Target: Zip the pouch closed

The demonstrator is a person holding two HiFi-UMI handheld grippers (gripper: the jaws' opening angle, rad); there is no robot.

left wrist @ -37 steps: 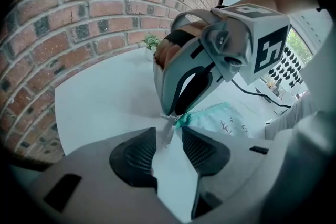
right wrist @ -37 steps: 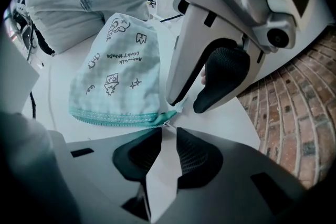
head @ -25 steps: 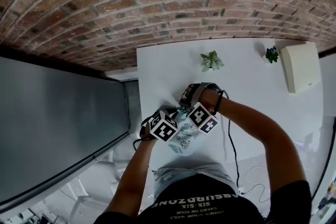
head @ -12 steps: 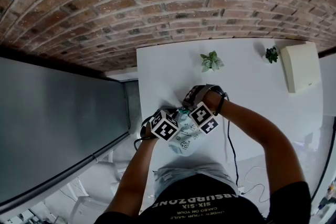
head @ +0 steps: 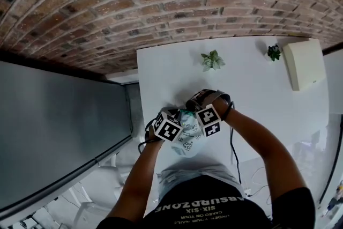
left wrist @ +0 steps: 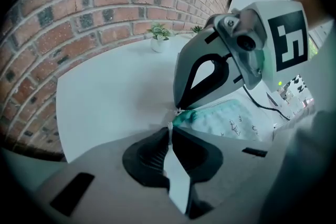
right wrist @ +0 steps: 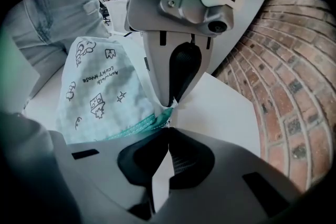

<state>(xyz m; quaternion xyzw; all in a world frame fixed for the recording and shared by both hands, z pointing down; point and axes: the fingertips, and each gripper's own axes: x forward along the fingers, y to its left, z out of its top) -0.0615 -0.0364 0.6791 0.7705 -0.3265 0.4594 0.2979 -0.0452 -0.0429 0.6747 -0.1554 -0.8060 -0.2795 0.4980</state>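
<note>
A pale pouch (head: 186, 141) printed with small drawings, teal along its zipper edge, hangs over the white table's (head: 161, 72) near edge between my two grippers. In the right gripper view the pouch (right wrist: 97, 89) hangs to the left and its teal zipper (right wrist: 149, 122) runs up to my shut right gripper (right wrist: 168, 131), which pinches the zipper pull at that end. My left gripper (left wrist: 169, 131) is shut on the pouch's corner tab right beside it. The tips of both grippers meet at the same corner. From above, the left gripper (head: 179, 115) and right gripper (head: 191, 112) sit close together under their marker cubes.
Two small potted plants (head: 213, 60) (head: 274, 52) and a cream box (head: 304, 64) stand at the table's far side by the brick wall (head: 161, 2). A black cable (head: 232, 153) trails off the near edge. A grey panel (head: 59, 131) lies to the left.
The right gripper's marker cube has rolled and shifted slightly toward the left one. The left gripper and the pouch have stayed where they were.
</note>
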